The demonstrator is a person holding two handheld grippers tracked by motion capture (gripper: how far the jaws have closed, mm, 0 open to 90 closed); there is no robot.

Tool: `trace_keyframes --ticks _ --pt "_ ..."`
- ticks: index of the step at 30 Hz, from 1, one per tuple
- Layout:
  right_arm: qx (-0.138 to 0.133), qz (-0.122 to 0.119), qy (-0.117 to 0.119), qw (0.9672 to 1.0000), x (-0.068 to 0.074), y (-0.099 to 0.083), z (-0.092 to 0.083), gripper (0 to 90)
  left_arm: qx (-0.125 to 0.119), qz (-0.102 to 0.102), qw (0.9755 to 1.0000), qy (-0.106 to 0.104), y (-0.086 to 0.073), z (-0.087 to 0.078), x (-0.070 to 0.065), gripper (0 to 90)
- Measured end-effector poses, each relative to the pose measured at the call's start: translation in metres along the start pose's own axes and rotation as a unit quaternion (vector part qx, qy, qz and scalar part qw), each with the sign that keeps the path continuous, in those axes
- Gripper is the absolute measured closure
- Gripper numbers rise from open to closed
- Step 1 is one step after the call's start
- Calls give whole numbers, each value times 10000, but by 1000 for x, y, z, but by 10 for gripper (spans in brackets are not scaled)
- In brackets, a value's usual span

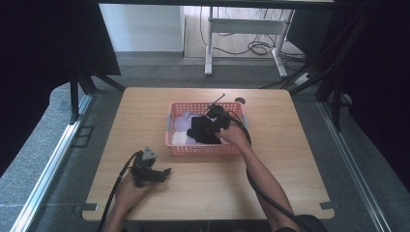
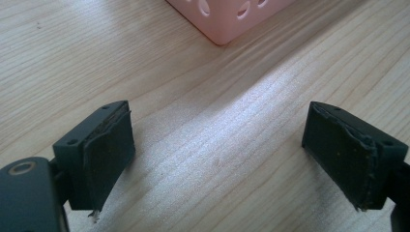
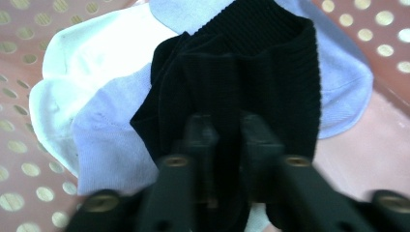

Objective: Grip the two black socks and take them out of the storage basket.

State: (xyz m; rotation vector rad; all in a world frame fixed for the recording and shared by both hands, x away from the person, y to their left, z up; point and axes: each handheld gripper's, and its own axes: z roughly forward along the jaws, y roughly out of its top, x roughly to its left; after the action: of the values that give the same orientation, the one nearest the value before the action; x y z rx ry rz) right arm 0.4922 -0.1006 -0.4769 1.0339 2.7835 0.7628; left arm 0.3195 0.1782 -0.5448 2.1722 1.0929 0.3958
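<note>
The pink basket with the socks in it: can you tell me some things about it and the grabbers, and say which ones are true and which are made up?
1. The right gripper pinches the black sock. True.
2. The left gripper holds a white sock. False: its jaws stand open over the bare table.
3. The pink basket sits on the floor. False: it sits on the table.
4. Pale purple socks and a white sock lie beside the black one. True.

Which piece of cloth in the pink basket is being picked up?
On the wooden table stands a pink perforated plastic basket. Inside it, the right gripper pinches a black ribbed sock. It lies on top of white and pale lilac socks, the only dark one.
</note>
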Motion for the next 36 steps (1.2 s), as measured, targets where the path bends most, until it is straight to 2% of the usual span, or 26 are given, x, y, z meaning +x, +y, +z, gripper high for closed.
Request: trace_keyframes --ticks 4,5,7,10,11,12,14,18,25,26,36 --pt "-99 -50 -46 9999 0 0 -7 850 -1 -2 10000 0 0 0 0 110" --pt "-143 -55 -80 9998 -1 1 -15 854 -1 -1 10000 0 0 0 0 110" --pt "-179 -75 -90 9998 0 2 -19 855 -1 -2 10000 0 0 0 0 110" --pt "-349 -117 -94 9993 1 6 -38 856 -1 2 10000 0 0 0 0 110" --pt "-349 -117 -94 9993 1 6 -38 856 -1 2 10000 0 0 0 0 110" --pt "-432 -163 -95 9989 3 8 -49 855 0 2 10000 -2 0 0 0 110" --pt "-455 -167 -108 9988 3 9 -52 855 -10 -3 10000 -6 0 0 0 110" --pt "-629 -235 -120 9977 6 12 -73 856 -11 -21 10000 -7 0 0 0 110" --pt "-791 -316 -162 9962 9 16 -97 856 -13 -1 10000 12 0 0 0 110" --pt "-872 -310 -150 9956 10 17 -105 856 -14 0 10000 12 0 0 0 110" --pt "-1112 -296 -262 9930 7 18 -135 856 -11 -2 10000 8 0 0 0 110"
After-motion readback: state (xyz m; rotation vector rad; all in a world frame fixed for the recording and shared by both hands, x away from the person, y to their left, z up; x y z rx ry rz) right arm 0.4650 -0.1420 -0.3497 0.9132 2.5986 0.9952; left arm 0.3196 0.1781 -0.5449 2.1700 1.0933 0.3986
